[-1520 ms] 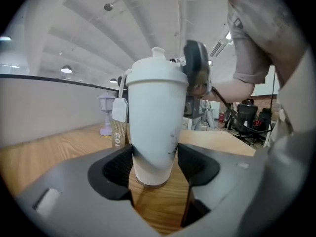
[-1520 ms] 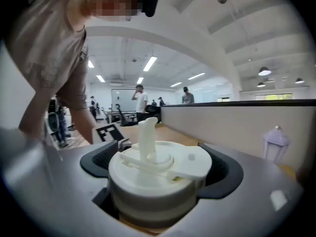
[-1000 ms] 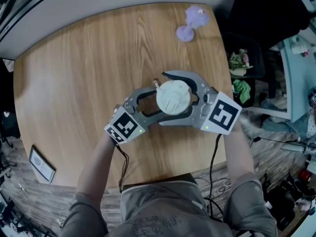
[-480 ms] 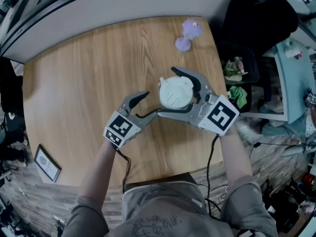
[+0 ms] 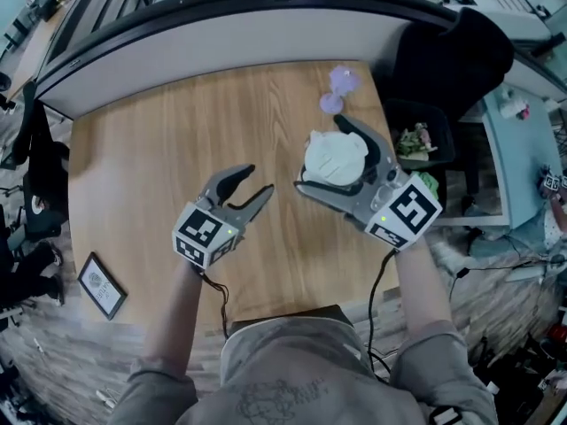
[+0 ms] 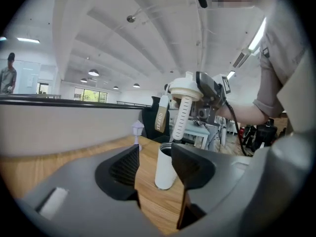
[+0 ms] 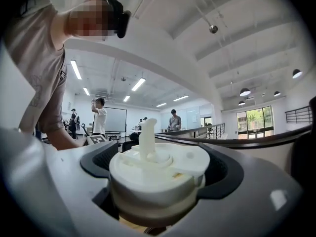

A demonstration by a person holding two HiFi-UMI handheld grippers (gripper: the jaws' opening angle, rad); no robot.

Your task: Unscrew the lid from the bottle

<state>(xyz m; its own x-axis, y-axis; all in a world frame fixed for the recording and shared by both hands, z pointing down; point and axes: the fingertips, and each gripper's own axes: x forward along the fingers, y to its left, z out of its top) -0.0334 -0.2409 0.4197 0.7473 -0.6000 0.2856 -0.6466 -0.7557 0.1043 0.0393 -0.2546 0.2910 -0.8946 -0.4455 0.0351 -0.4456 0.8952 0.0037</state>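
Observation:
My right gripper [image 5: 321,153] is shut on the white lid [image 5: 337,159] and holds it up above the round wooden table [image 5: 159,166]. The lid [image 7: 163,181] fills the space between the pads, its spout upward. From the left gripper view the lid [image 6: 185,89] hangs in the air with its long ribbed straw over the white bottle [image 6: 165,167], which stands upright with an open mouth. The head view hides the bottle under the lid. My left gripper [image 5: 255,181] sits to the left, apart from the bottle; its jaws are closing with nothing between the pads [image 6: 123,167].
A small purple lamp figure [image 5: 339,89] stands near the table's far right edge, also visible as the lamp figure [image 6: 137,130] beyond the bottle. A black bin [image 5: 421,140] with rubbish sits on the floor right of the table. A framed card [image 5: 100,284] lies on the floor at left.
My left gripper let go of the bottle and drew back to the left. My right gripper carried the lid up and to the right, clear of the bottle.

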